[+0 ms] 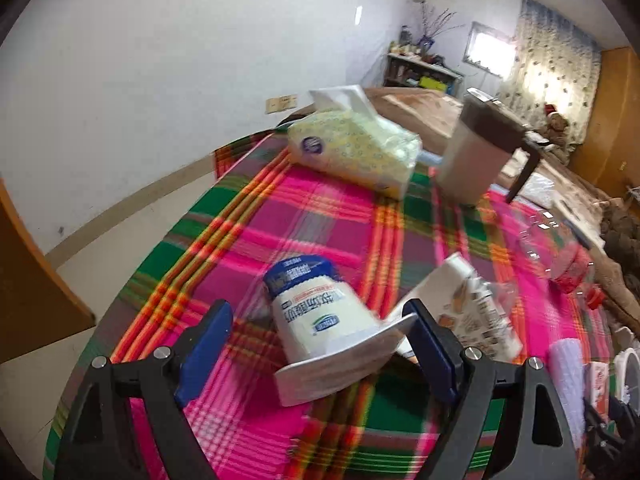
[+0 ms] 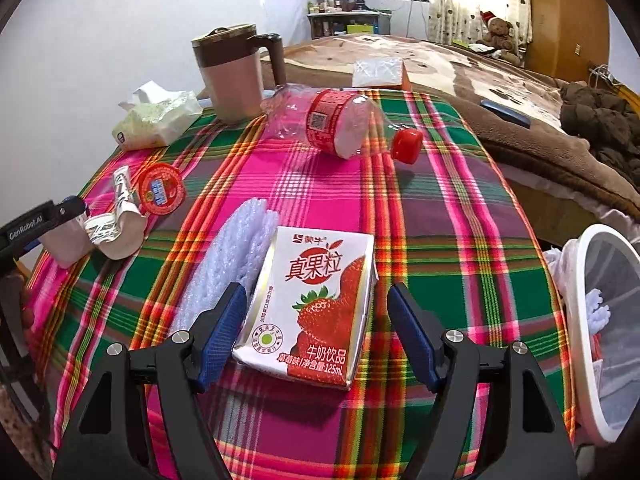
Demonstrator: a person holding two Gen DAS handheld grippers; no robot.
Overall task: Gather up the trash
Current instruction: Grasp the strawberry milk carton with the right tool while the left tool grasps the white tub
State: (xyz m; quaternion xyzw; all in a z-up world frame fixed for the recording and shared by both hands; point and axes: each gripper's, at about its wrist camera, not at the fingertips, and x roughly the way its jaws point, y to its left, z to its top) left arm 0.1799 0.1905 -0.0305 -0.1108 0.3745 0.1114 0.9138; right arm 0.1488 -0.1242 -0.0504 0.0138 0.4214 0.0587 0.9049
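Observation:
A white yogurt cup (image 1: 320, 312) with a blue band lies on its side on the plaid tablecloth (image 1: 312, 208), its foil lid peeled toward me. My left gripper (image 1: 320, 332) is open around it, with the pads clear of the cup's sides. A strawberry milk carton (image 2: 316, 304) lies flat between the blue pads of my right gripper (image 2: 316, 332), which is open with a gap on each side. Further off lie a clear plastic bottle (image 2: 324, 120) with a red label and red cap (image 2: 407, 145), a crumpled wrapper (image 2: 116, 228), a red foil lid (image 2: 160, 188) and white foam netting (image 2: 228, 264).
A white-rimmed bin (image 2: 592, 320) with a liner stands off the table's right edge. A brown lidded mug (image 2: 232, 76) and a tissue pack (image 2: 156, 120) stand at the far side of the table. A bed with a brown blanket (image 2: 500, 92) lies beyond it.

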